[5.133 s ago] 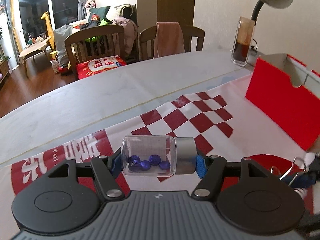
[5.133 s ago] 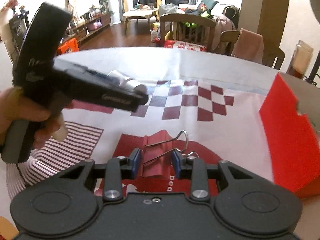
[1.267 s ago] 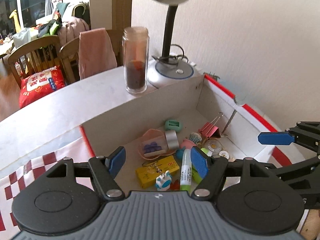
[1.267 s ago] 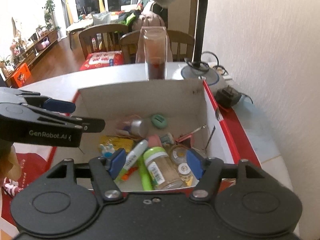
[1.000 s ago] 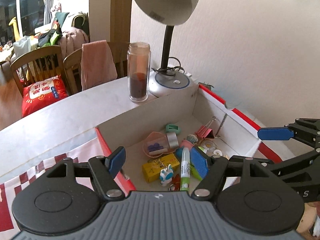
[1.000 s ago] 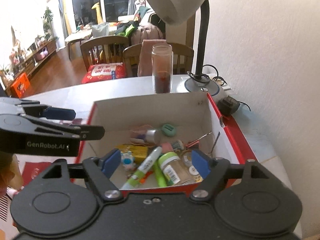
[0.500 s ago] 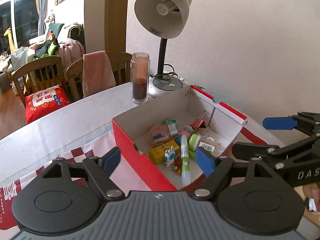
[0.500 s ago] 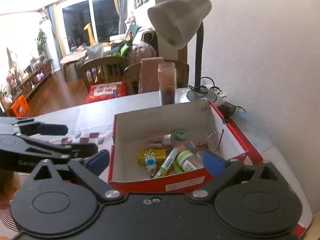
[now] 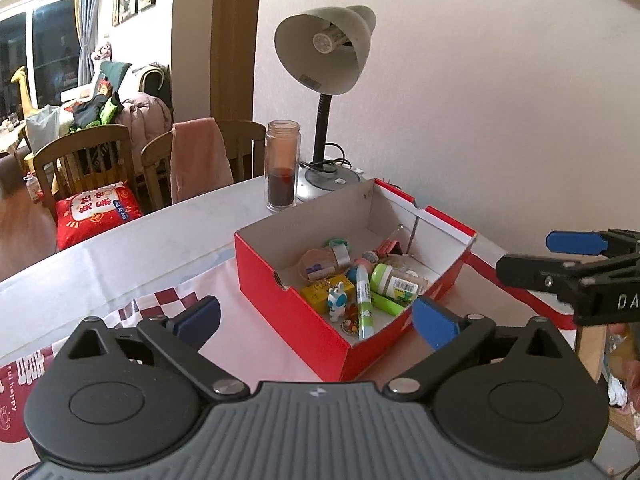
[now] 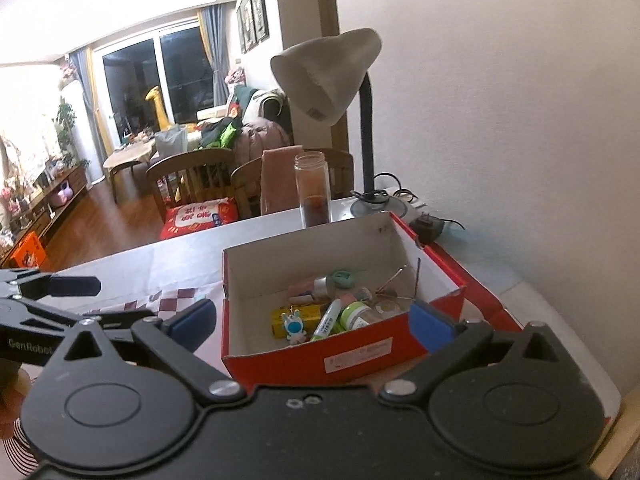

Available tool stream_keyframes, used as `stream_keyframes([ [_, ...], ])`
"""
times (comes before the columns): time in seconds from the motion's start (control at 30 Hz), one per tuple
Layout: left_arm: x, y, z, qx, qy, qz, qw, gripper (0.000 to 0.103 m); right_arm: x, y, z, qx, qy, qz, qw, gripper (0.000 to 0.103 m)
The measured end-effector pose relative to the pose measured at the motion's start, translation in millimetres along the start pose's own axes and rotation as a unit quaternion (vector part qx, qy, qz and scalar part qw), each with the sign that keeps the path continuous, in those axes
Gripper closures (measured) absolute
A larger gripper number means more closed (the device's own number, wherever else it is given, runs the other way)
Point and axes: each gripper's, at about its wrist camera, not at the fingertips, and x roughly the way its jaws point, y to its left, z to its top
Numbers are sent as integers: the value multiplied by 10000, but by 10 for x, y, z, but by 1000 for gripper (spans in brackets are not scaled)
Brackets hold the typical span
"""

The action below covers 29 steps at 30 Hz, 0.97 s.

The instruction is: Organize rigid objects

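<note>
A red shoebox (image 9: 288,304) (image 10: 360,356) stands on the table and holds several small items. Among them are the clear vial of blue beads (image 9: 320,266), the red binder clip (image 9: 390,246), a green-capped bottle (image 9: 394,282), a glue pen (image 9: 364,300) and a yellow box (image 9: 324,292). My left gripper (image 9: 316,320) hovers back from the box's near corner; its jaws are opening with nothing between them. My right gripper (image 10: 312,324) is open and empty before the box's short side. Each gripper shows in the other view, the right gripper (image 9: 536,258) and the left gripper (image 10: 92,300).
A desk lamp (image 9: 328,52) and a glass jar with dark contents (image 9: 282,168) stand behind the box by the wall. A power adapter (image 10: 428,228) lies at the box's far right corner. Wooden chairs (image 9: 84,152) line the table's far edge. A checked cloth (image 9: 160,300) covers the near table.
Both grippers have drawn back and up from over the box, and their jaws have spread wider. The vial and binder clip, held five seconds ago, now lie in the box.
</note>
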Motion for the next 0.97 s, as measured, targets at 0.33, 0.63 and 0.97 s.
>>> stream_keyframes([
  [0.33, -161, -76, -189, -8, -118, 84, 9999, 0, -121, -54, -173, 128, -10, -77, 9999, 0],
  [0.63, -154, -112, -276, -54, -17, 127, 9999, 0, -182, -39, -301, 109, 55, -39, 9999, 0],
  [0.97, -140, -114, -314, -185, 24, 166, 9997, 0, -176, -58, -382, 189, 190, 15, 9996, 0],
])
